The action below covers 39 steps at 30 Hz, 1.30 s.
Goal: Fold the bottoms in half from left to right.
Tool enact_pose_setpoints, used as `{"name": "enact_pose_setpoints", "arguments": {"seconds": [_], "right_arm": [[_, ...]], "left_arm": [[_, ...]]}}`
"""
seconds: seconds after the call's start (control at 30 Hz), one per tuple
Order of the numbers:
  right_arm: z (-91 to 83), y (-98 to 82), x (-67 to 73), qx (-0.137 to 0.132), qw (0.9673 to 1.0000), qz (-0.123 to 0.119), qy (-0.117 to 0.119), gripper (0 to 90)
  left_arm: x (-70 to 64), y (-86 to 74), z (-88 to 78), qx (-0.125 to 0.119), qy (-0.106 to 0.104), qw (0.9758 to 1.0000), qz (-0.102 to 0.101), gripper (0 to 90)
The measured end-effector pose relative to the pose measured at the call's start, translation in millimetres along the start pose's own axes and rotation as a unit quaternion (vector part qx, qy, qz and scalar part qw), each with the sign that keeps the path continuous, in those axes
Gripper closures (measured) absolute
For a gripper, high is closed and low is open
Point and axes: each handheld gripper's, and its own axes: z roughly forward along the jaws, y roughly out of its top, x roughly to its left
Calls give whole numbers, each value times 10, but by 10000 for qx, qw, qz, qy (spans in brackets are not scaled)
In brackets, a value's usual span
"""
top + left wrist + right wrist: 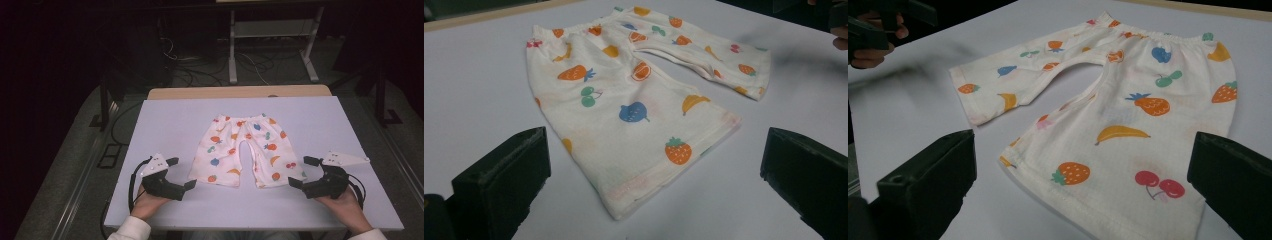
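Two claws, left claw [181, 173] and right claw [303, 171], both wide, empty, flanking fruit-print pants [243, 148]

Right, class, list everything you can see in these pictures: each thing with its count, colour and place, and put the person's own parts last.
Small trousers: one, cream with a fruit print, spread flat at the middle of the table, waistband away from the person, both leg hems toward the person.
Table: one, pale lilac top with a wooden edge at its far side.
Metal stand: one, light grey, on the floor beyond the table.
Cables: several, dark and white, on the floor behind the table.
Left gripper: one, black, jaws open, near the left leg hem, not touching.
Right gripper: one, black, jaws open, near the right leg hem.
Hands: two, at the near edge.
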Motion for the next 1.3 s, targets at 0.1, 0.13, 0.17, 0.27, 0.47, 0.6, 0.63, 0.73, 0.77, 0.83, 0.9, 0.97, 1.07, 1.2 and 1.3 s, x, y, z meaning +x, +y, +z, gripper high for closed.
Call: {"name": "enact_pose_setpoints", "arguments": {"seconds": [0.1, 0.13, 0.17, 0.27, 0.47, 0.6, 0.63, 0.73, 0.77, 0.83, 0.9, 0.97, 1.07, 1.2, 1.3], "right_arm": [[14, 34, 1, 55, 10000, 11, -14, 0], [14, 34, 1, 55, 10000, 11, -14, 0], [17, 43, 1, 55, 10000, -3, -22, 0], [28, 94, 5, 96, 9999, -14, -35, 0], [64, 161, 24, 178, 9998, -60, -19, 0], [94, 218, 21, 230, 9997, -32, 2, 0], [109, 246, 19, 242, 9997, -15, 10, 0], [129, 284, 18, 257, 9997, 7, 23, 0], [147, 315, 19, 257, 9997, -14, 44, 0], [156, 333, 21, 254, 9997, -23, 43, 0], [182, 382, 27, 291, 9995, -44, 75, 0], [197, 409, 29, 295, 9995, -62, 86, 0], [213, 432, 27, 322, 9994, -57, 93, 0], [261, 492, 26, 358, 9992, -71, 150, 0], [291, 528, 30, 356, 9992, -101, 159, 0]], "left_arm": [[-1, 0, -1, 6, 12, 10000, -2, 0], [-1, 0, -1, 6, 12, 10000, -2, 0], [-1, 0, -2, 3, 18, 10000, -2, 0], [0, -2, -1, 1, 26, 10000, -11, 0], [1, -3, -2, -3, 27, 10000, -14, 0], [2, -3, -2, 6, 29, 10000, -12, 0], [2, -3, 0, 2, 33, 10000, -22, 0], [3, -3, 0, -1, 29, 10000, -20, 0], [3, -3, 0, 6, 34, 10000, -18, 0], [4, -3, -1, 2, 31, 10000, -18, 0], [5, -3, -1, 0, 34, 10000, -17, 0], [5, -4, 0, 4, 35, 10000, -19, 0], [4, -4, 0, 2, 29, 10000, -20, 0], [3, -4, 1, 7, 28, 10000, -20, 0], [4, -4, 2, 7, 27, 10000, -25, 0]]}}
